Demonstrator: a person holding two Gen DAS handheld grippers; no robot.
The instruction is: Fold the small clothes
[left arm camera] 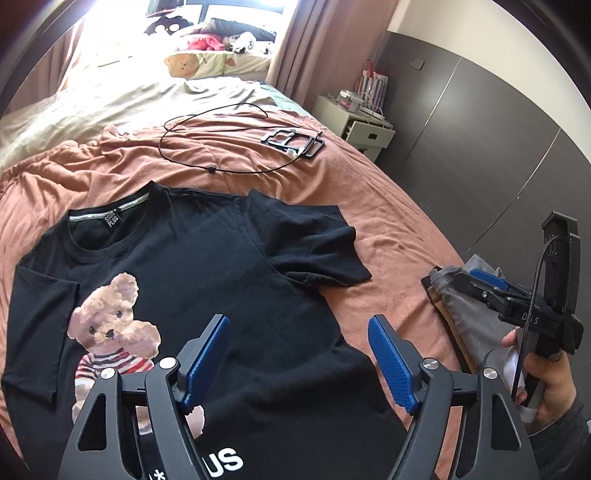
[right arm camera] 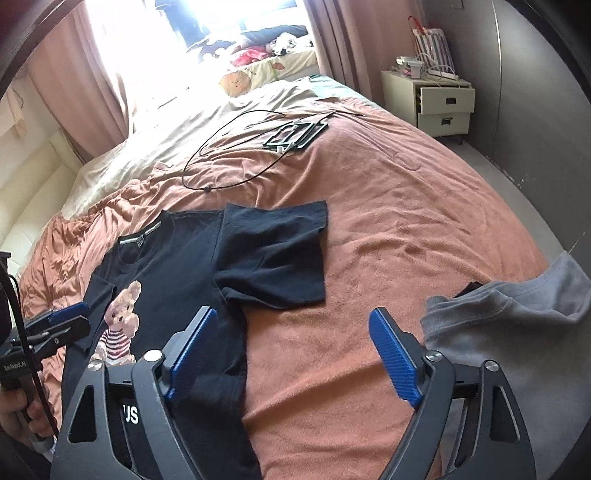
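You see a bed (right arm camera: 388, 206) under a bright window (right arm camera: 207, 22), pink curtains (right arm camera: 347, 37), a cream nightstand (right arm camera: 439, 103), and grey wall panels (left arm camera: 480, 162).

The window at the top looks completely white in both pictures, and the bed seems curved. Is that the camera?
Yes. In the left wrist view the window is blown out by glare, washing out the cream sheet below; the right wrist view shows the same at its window. Both are fisheye: the bed bulges and the corners go black. The black T-shirt stays sharp.
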